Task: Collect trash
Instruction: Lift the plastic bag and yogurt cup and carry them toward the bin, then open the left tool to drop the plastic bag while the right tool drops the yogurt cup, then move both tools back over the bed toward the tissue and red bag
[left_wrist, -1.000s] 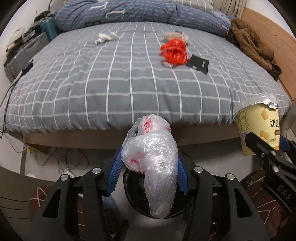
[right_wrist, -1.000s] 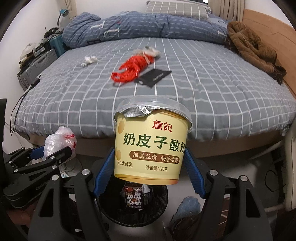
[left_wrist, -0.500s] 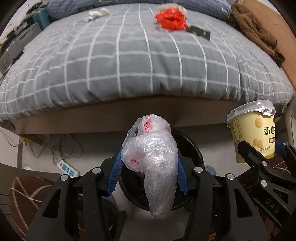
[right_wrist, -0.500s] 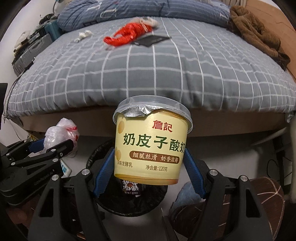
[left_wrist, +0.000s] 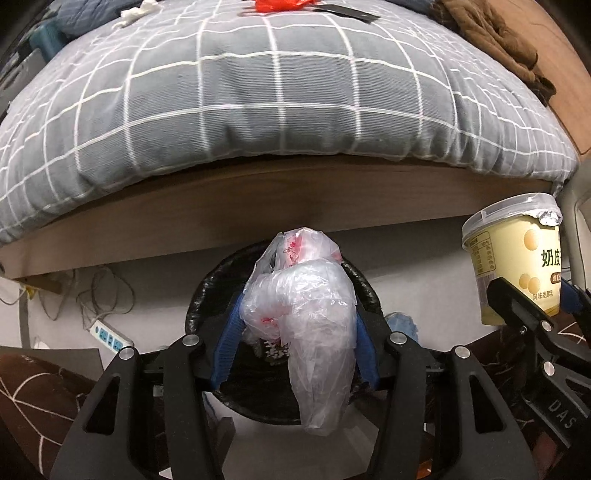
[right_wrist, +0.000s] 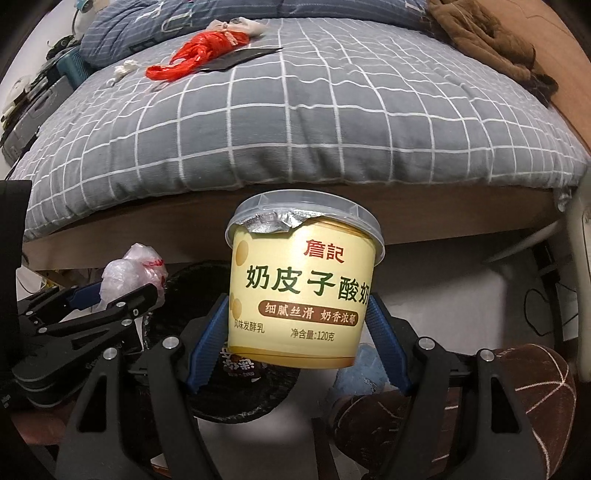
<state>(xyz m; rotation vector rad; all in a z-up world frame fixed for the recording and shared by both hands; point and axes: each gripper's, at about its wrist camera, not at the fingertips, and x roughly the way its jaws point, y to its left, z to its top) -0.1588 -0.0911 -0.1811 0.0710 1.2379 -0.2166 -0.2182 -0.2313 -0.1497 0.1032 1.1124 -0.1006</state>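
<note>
My left gripper (left_wrist: 297, 328) is shut on a crumpled clear plastic bag (left_wrist: 306, 317) with red print and holds it right above a black-lined trash bin (left_wrist: 210, 295) on the floor by the bed. My right gripper (right_wrist: 297, 328) is shut on a yellow yogurt cup (right_wrist: 303, 284) with a torn foil lid, held upright over the bin's right side (right_wrist: 236, 402). The cup also shows in the left wrist view (left_wrist: 513, 258), and the bag in the right wrist view (right_wrist: 133, 273). A snack wrapper (right_wrist: 240, 365) lies inside the bin.
On the grey checked bed (right_wrist: 314, 110) lie a red plastic bag (right_wrist: 199, 51), a black flat packet (right_wrist: 240, 57), white crumpled tissue (right_wrist: 125, 68) and a brown garment (right_wrist: 487, 40). A power strip (left_wrist: 109, 334) and cables lie on the floor at left. Brown patterned cushions (right_wrist: 517, 398) sit at right.
Both grippers have dropped lower and tilted down toward the bin. The bed has slid up in both views. The bag and the cup stay held.
</note>
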